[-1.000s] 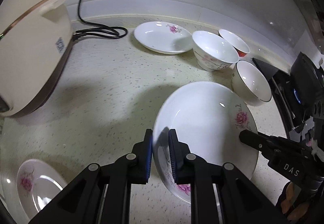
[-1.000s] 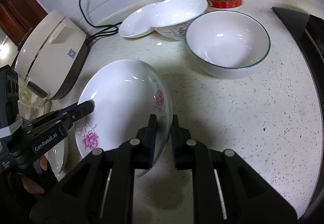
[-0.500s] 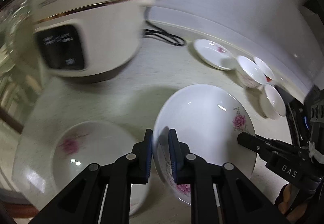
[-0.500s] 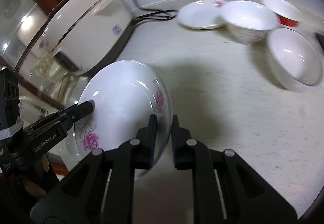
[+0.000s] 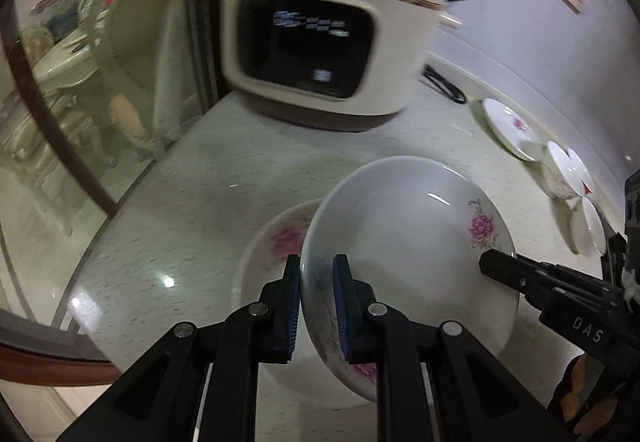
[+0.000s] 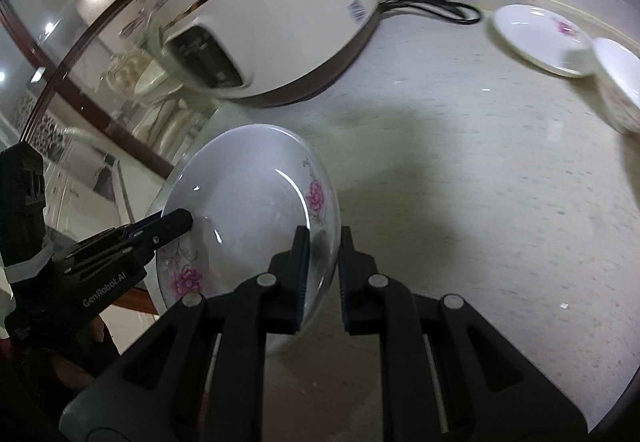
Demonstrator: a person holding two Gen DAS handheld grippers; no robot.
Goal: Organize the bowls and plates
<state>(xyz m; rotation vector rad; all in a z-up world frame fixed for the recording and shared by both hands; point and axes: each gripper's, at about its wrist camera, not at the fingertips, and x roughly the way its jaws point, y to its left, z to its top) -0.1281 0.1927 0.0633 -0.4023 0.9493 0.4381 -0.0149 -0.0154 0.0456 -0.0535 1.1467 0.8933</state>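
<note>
In front of the rice cooker (image 5: pixel 332 26), near the counter's (image 5: pixel 192 210) glass-edged end, a flowered plate (image 5: pixel 276 238) lies flat. The large plate (image 5: pixel 404 242) hangs just above and beside it, overlapping its right part, not yet set down. The left gripper (image 5: pixel 316 306) has its jaws closed on the large plate's near rim, a blue pad on each face. The right gripper (image 5: pixel 486 262) reaches in from the right of the cooker and pinches the opposite rim; the right wrist view shows those jaws (image 6: pixel 324 274) clamped on the edge.

Farther right of the cooker, past its black cord (image 6: pixel 432 6), a small plate (image 6: pixel 536 38) sits on the counter with a flowered bowl (image 6: pixel 620 78) touching its edge. The left wrist view shows more bowls (image 5: pixel 576 178) crowded beyond that one.

By my judgement the task is at an early stage: a plate stack is being started, with one plate laid and the second about to land. The small plate and all the bowls remain unsorted.
</note>
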